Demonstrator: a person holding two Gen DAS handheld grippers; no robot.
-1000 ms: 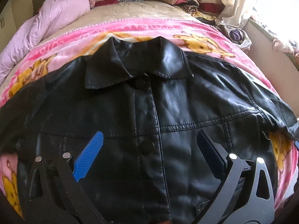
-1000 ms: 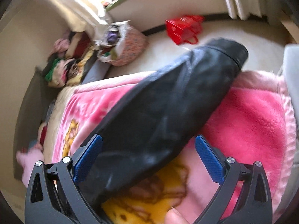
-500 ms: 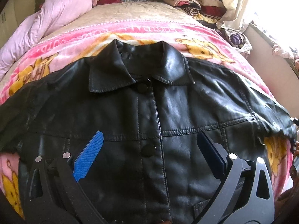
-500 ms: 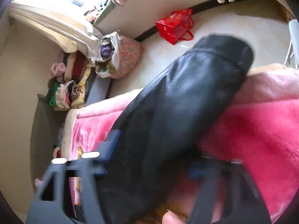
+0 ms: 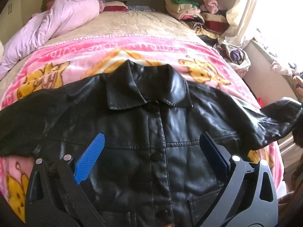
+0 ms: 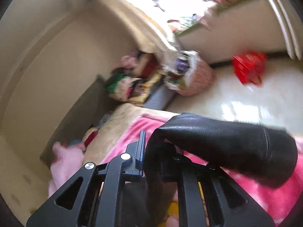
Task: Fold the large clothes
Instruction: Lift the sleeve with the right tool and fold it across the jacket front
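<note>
Gleaming black leather jacket [image 5: 161, 132] spread over fleecy pink blanket [image 5: 208, 56]

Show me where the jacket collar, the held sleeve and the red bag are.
jacket collar [image 5: 145, 89]: left wrist view, on the right collar flap.
sleeve [image 6: 236, 141]: right wrist view, on its middle, past the grip.
red bag [image 6: 248, 66]: right wrist view, on its side.

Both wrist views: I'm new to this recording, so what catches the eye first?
A black leather jacket lies buttoned, front up, across a pink cartoon blanket on the bed. The right gripper has just closed on the jacket's sleeve and holds it off the blanket, while the left gripper hovers open above the chest.
</note>
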